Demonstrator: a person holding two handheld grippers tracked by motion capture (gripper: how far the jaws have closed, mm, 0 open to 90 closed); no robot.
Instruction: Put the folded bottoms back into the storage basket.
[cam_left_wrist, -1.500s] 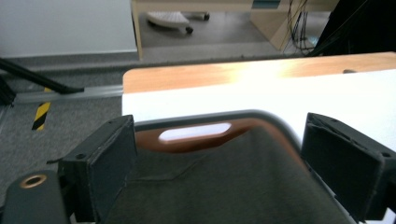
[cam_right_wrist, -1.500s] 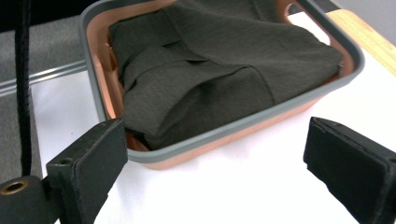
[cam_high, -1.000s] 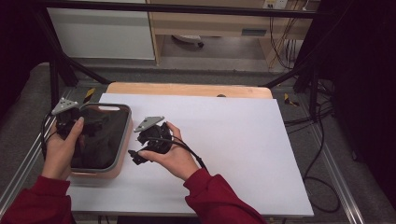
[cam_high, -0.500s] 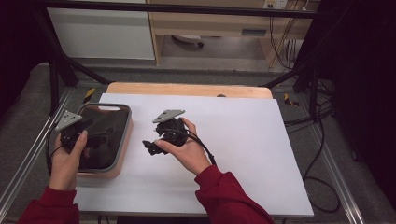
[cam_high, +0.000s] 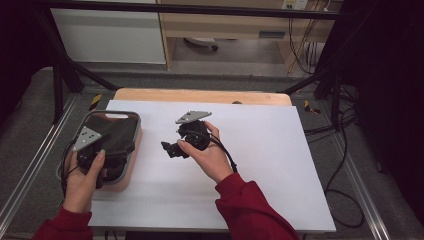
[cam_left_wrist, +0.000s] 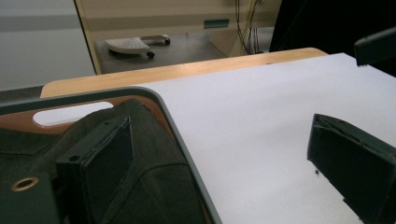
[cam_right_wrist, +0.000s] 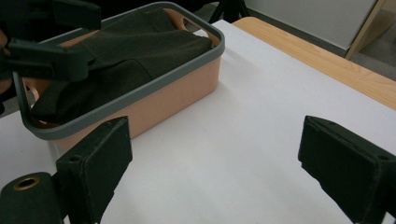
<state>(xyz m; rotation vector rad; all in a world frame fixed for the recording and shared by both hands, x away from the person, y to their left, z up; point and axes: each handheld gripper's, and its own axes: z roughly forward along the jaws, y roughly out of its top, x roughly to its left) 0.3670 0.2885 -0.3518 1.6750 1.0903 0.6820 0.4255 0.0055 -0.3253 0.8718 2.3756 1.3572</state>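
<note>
- A dark folded cloth (cam_high: 116, 136) is seen lying inside a peach-coloured basket with a grey rim (cam_high: 134, 117), which stands at the left edge of the white table sheet (cam_high: 280, 165); the same cloth (cam_right_wrist: 121, 51) is heaped up to rim height in the right gripper view.
- The left gripper (cam_high: 102, 150) is held over the near part of the basket. Against the picture from a second ago it has been drawn back toward the person, away from the far left corner of the basket.
- Its jaws are spread wide and nothing is held between them. In the left gripper view one jaw stands over the cloth (cam_left_wrist: 140, 154) and the other over the bare sheet, so the grey rim is straddled.
- The right gripper (cam_high: 172, 149) has been carried further onto the sheet, away from the basket and toward the table's middle. Its jaws are likewise parted and empty, and they are pointed back toward the basket.
- From the right gripper view the basket (cam_right_wrist: 177, 91) is seen ahead and to the left, well apart from the jaws, with bare sheet between.
- The shift is judged to mean that the cloth has not yet been taken: the left tongs are placed for a grasp at the near edge of the cloth, while the right tongs are kept clear.
- A closing of the left jaws on a fold, not on the rim, is judged to be what the next move calls for.
</note>
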